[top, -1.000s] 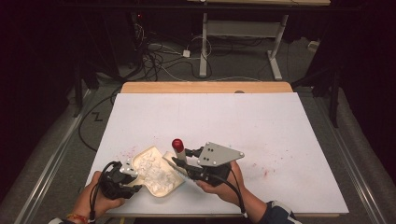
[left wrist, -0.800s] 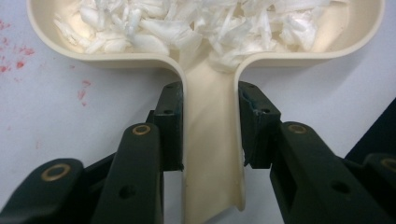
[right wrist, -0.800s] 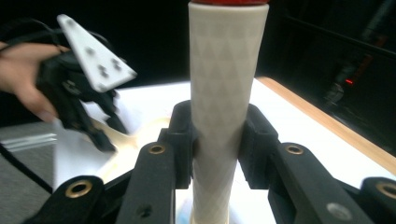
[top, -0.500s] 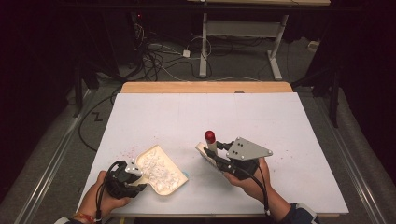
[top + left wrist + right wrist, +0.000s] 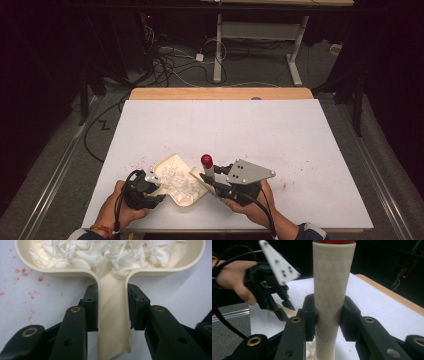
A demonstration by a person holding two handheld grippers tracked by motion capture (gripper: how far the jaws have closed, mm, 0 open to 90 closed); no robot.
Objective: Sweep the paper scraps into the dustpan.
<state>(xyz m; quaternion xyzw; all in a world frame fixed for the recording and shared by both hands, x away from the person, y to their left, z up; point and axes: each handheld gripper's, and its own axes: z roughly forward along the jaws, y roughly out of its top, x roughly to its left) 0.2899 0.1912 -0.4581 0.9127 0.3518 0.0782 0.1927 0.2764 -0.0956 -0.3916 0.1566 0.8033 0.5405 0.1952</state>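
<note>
The left gripper (image 5: 112,312) is clamped on the narrow handle of a cream dustpan (image 5: 110,272), its two black pads pressing the handle's sides; the wide pan spreads out just ahead of the jaws and holds a heap of white shreds (image 5: 100,255). In the high view the left gripper (image 5: 152,182) sits at the pan's near-left end, with the dustpan (image 5: 192,200) lying flat on the white table (image 5: 225,125) and the white shreds (image 5: 175,177) piled inside it. The right gripper (image 5: 328,315) is closed around a pale, upright brush handle (image 5: 333,290) that rises between its jaws to a red cap (image 5: 334,241). From above, the right gripper (image 5: 210,181) stands just right of the pan, the brush handle's red cap (image 5: 206,160) above its jaws. Faint red specks (image 5: 25,272) dot the table beside the left gripper's jaws.
</note>
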